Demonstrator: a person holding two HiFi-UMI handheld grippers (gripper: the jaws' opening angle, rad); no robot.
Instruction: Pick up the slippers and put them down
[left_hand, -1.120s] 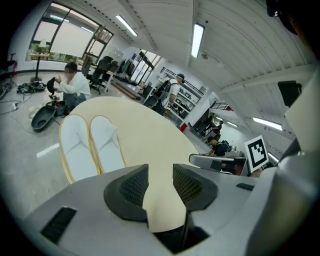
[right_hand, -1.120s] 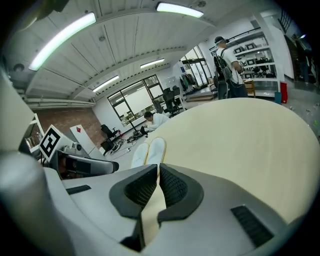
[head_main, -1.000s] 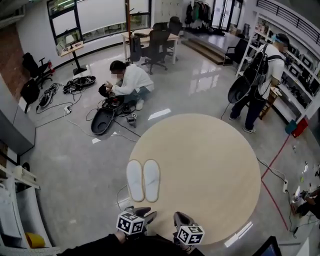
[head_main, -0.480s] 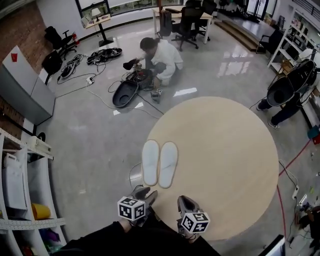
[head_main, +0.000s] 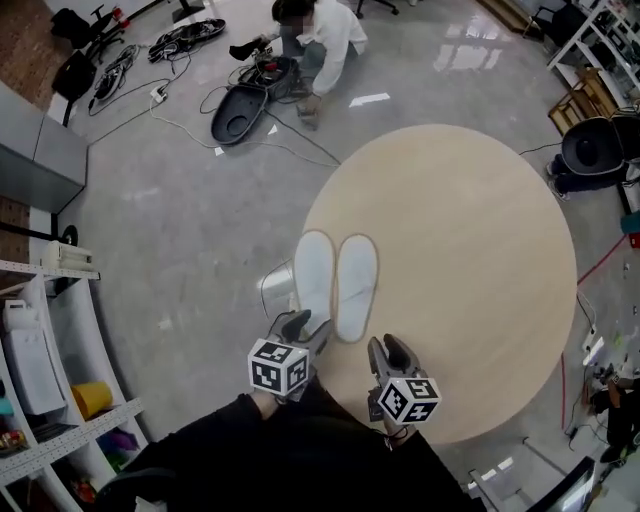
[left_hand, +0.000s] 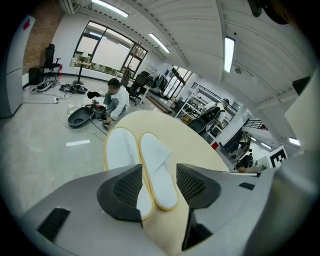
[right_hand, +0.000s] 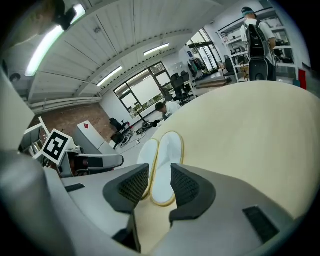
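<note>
Lying side by side near the left edge of the round tan table, two flat white cloth slippers w/ yellow trim run lengthwise away from the grippers, heels nearest. L gripper and R gripper are both opening, empty, just short of the heels. On the floor beyond: cables and a crouching person.

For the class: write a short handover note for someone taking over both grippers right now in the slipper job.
Left gripper: jaws opening, gripping nothing, at the heel of the left slipper.
Right gripper: jaws opening, empty, just short of the heel of the right slipper.
Both lie flat, side by side, at the edge of the round table.
Done: grippers lined up, nothing lifted.
Left: grip each, lift, put down.
</note>
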